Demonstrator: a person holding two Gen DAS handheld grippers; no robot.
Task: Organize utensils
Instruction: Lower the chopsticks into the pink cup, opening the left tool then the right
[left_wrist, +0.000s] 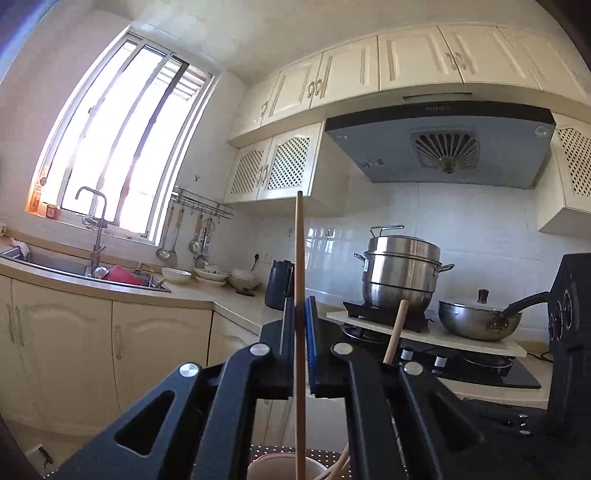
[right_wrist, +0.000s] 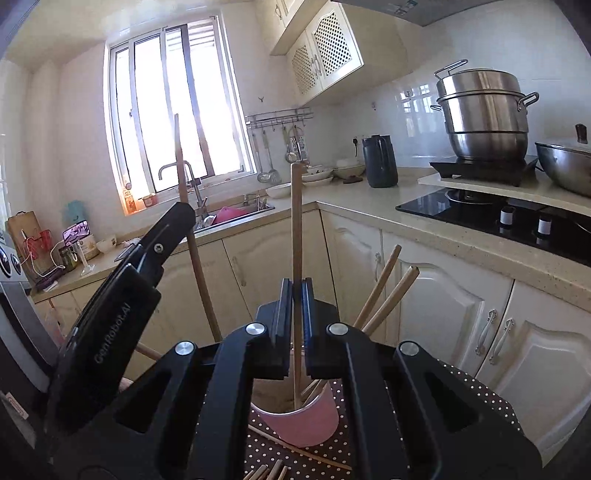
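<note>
With each hand-held gripper clenched on one wooden chopstick, best to lower slowly and straight. Left hand-held gripper (left_wrist: 300, 328): grasping a chopstick (left_wrist: 299, 258) held upright, lower end already inside the pink cup (left_wrist: 258, 467). Right hand-held gripper (right_wrist: 293, 314): grasping another chopstick (right_wrist: 295, 221), tip also inside the pink cup (right_wrist: 306, 421), which stands on the dotted cloth (right_wrist: 472, 387) beside loose chopsticks (right_wrist: 266, 472). Advisable to keep both sticks vertical, release only when tips touch the bottom, avoid pushing the cup over.
</note>
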